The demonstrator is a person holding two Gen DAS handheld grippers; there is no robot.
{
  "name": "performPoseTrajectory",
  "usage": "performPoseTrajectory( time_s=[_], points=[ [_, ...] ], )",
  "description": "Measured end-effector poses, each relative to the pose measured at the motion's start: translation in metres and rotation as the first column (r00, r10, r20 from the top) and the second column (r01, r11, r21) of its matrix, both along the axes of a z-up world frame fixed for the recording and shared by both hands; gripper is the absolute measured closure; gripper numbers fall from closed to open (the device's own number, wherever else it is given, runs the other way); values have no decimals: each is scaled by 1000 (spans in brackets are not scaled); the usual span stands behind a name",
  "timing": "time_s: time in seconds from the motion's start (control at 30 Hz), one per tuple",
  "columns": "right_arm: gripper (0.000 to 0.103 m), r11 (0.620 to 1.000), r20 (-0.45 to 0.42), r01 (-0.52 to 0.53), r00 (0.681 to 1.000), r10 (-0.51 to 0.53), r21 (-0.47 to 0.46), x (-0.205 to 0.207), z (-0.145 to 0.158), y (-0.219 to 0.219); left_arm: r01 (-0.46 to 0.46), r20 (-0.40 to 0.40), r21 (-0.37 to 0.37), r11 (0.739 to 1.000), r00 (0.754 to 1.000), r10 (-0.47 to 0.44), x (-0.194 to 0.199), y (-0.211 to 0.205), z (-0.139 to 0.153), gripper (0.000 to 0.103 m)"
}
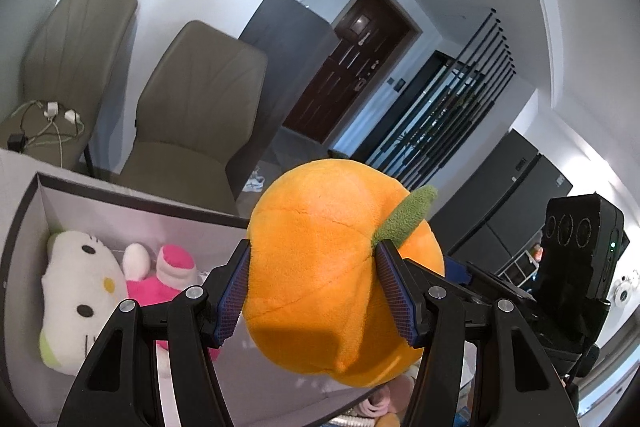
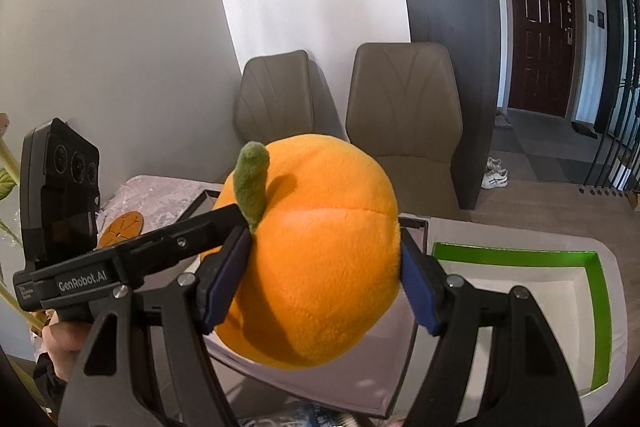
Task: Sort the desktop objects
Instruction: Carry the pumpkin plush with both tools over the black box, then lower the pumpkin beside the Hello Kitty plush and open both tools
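Note:
A round orange plush fruit [image 1: 320, 267] with a green stem is squeezed from both sides by my left gripper [image 1: 312, 251], whose blue pads dent it. The same plush fruit [image 2: 320, 267] fills the right wrist view, where my right gripper [image 2: 322, 239] is also shut on it. Both tools hold it together above a dark-rimmed box [image 1: 120, 191]. Inside that box lie a white cat plush [image 1: 80, 291] and a pink plush [image 1: 168, 279]. The plush fruit hides the middle of the box.
A green-walled box [image 2: 520, 255] with a white bottom sits right of the dark-rimmed box [image 2: 416, 223]. An orange disc [image 2: 122, 227] lies on the table at the left. Two beige chairs [image 2: 400, 107] stand behind the table. A hand [image 2: 60, 343] grips the left tool.

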State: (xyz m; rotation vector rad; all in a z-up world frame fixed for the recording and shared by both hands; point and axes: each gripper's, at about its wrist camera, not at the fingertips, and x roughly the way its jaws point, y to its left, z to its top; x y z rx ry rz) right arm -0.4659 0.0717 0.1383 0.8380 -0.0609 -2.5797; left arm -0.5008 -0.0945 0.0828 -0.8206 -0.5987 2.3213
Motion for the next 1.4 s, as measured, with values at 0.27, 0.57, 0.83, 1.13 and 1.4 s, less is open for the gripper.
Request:
performPoseTrajectory(
  time_s=[0.27, 0.57, 0.83, 1.13, 1.4],
  points=[
    [31, 999, 25, 31, 999, -32, 37, -16, -18, -1, 19, 71, 39, 999, 997, -22, -22, 2, -26, 42],
    [31, 995, 85, 48, 995, -55, 86, -36, -44, -4, 7, 175, 43, 999, 985, -15, -41, 3, -56, 42],
    [51, 977, 141, -42, 990, 12, 210, -44, -69, -35, 27, 189, -25, 999, 982, -22, -41, 24, -57, 43],
    [52, 970, 141, 60, 985, -96, 236, -54, -77, -14, -31, 200, 18, 999, 979, 27, -45, 1, -53, 43],
    [74, 961, 117, 115, 982, -148, 252, -57, -70, -10, -53, 201, 13, 999, 978, 50, -50, -3, -51, 43]
  ],
)
